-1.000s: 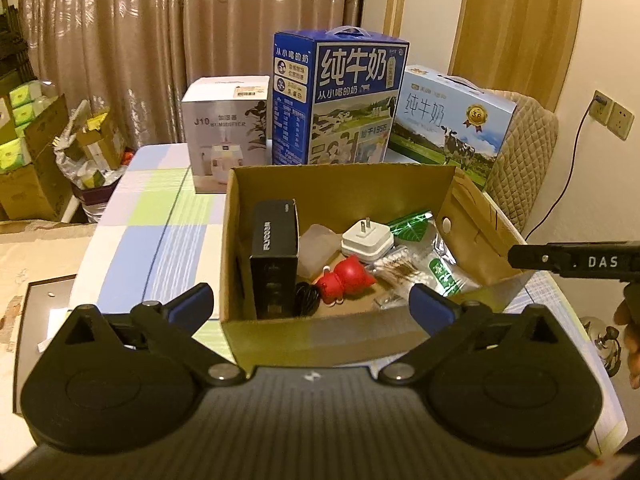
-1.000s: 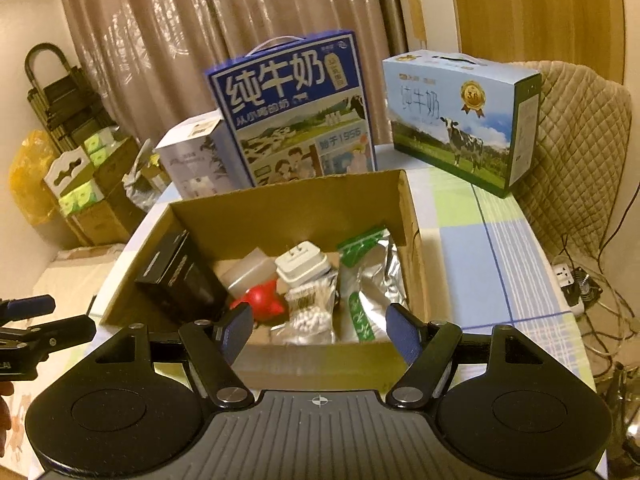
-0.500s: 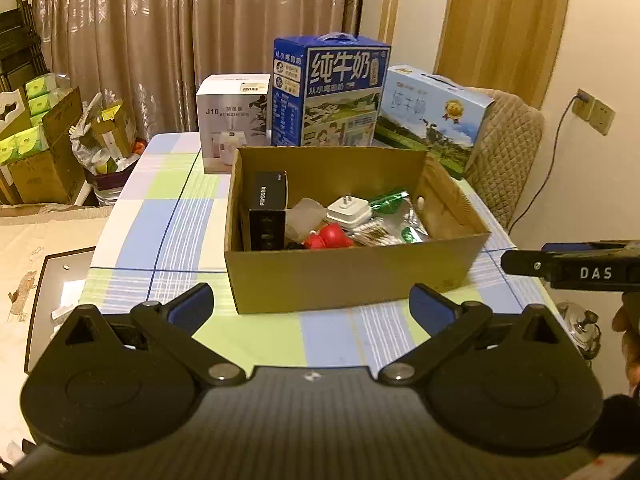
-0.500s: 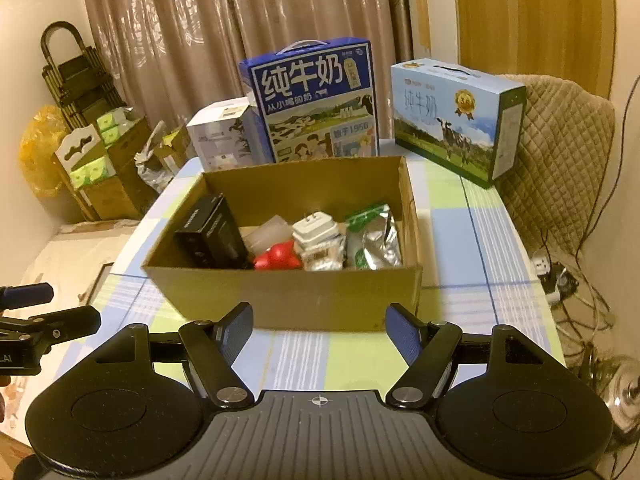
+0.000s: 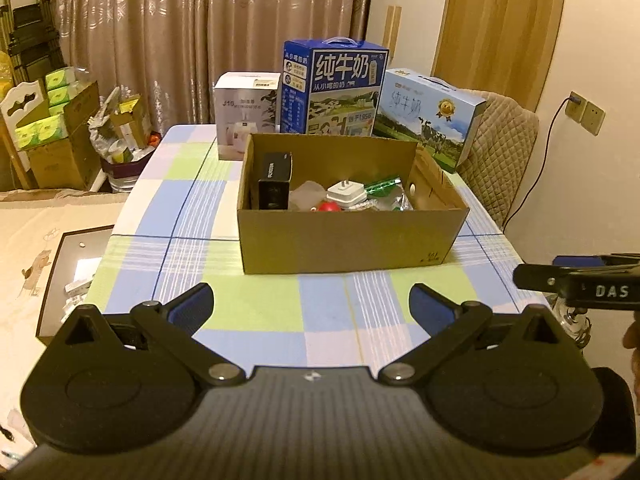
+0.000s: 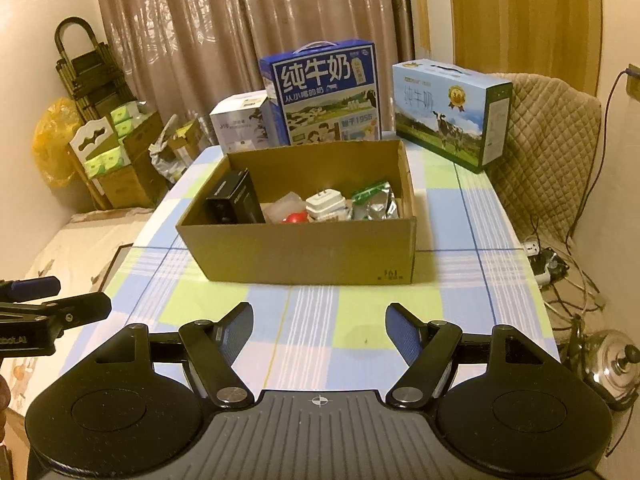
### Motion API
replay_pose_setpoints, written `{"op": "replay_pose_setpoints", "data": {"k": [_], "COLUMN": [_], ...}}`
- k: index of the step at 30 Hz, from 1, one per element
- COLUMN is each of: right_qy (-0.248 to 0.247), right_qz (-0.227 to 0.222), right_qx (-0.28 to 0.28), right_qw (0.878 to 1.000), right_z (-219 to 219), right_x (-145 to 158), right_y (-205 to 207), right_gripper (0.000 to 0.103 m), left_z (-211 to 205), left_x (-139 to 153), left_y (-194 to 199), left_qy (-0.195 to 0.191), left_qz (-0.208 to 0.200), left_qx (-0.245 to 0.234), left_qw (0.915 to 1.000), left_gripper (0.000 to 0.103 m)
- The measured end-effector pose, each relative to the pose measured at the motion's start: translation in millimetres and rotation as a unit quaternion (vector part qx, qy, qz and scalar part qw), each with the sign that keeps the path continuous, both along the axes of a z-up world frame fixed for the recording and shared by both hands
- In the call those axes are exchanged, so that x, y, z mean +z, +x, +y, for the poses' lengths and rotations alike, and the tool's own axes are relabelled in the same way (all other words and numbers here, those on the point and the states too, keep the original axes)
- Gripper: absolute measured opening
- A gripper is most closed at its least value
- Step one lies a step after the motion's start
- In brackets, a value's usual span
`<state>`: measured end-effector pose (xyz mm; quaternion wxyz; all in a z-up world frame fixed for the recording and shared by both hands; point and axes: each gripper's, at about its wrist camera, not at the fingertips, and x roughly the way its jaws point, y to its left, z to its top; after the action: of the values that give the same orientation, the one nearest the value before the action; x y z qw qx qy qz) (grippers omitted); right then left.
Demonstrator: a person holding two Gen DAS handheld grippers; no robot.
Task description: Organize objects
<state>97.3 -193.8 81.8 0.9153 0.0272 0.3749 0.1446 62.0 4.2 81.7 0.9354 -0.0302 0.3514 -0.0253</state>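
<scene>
An open cardboard box point(image 5: 348, 240) point(image 6: 312, 252) stands on the checked tablecloth point(image 5: 256, 312). Inside it lie a black box point(image 5: 274, 180) point(image 6: 234, 198), a white plug adapter point(image 5: 346, 192) point(image 6: 325, 204), a red toy point(image 5: 331, 207) point(image 6: 296, 218), a clear pouch and green-and-silver packets point(image 6: 376, 200). My left gripper point(image 5: 311, 305) hangs open over the table's near part, well short of the box, nothing between its fingers. My right gripper point(image 6: 320, 332) is likewise open and empty, on the near side of the box. Each wrist view shows the other gripper at its edge.
Behind the box stand a white carton point(image 5: 246, 114), a tall blue milk carton point(image 5: 334, 88) and a light-blue milk carton point(image 5: 428, 114). A quilted chair point(image 6: 548, 148) is at the far right. Cardboard boxes and bags crowd the floor at the left point(image 5: 52, 136). Cables and a kettle point(image 6: 612, 364) lie at the right.
Both grippers have pulled back and slightly up from the cardboard box, which now looks smaller and farther away. Both stay open and empty.
</scene>
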Motion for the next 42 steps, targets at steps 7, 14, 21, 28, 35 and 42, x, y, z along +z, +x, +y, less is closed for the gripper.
{"op": "replay_pose_setpoints", "data": {"k": [7, 14, 21, 28, 35, 42], "right_qy": [-0.006, -0.006, -0.010, -0.006, -0.004, -0.001], "right_qz": [0.004, 0.011, 0.006, 0.007, 0.012, 0.014], "right_qx": [0.003, 0.013, 0.016, 0.016, 0.017, 0.017], "right_qw": [1.000, 1.000, 1.000, 1.000, 1.000, 1.000], "right_z": [-1.8, 2.6, 4.8, 3.6, 3.2, 3.4], "right_x": [-1.9, -3.8, -3.7, -3.1, -6.7, -8.8], "right_y": [-22.0, -34.1, -40.2, -40.0, -41.0, -40.4], "right_gripper": [0.070, 0.070, 0.070, 0.070, 0.070, 0.070], "left_z": [-1.0, -6.9, -10.3, -14.1, -16.1, -18.0], "left_x": [-1.8, -2.9, -5.6, -8.1, -13.4, -15.9], "left_y": [-18.0, -28.8, -31.5, -32.2, -31.8, -31.8], "left_qy": [0.002, 0.021, 0.022, 0.024, 0.024, 0.025], "left_qz": [0.003, 0.002, 0.005, 0.007, 0.013, 0.014], "left_qx": [0.003, 0.000, -0.004, -0.006, -0.006, -0.009], "left_qw": [1.0000, 0.9998, 0.9997, 0.9997, 0.9996, 0.9996], "left_gripper": [0.102, 0.102, 0.102, 0.102, 0.102, 0.102]}}
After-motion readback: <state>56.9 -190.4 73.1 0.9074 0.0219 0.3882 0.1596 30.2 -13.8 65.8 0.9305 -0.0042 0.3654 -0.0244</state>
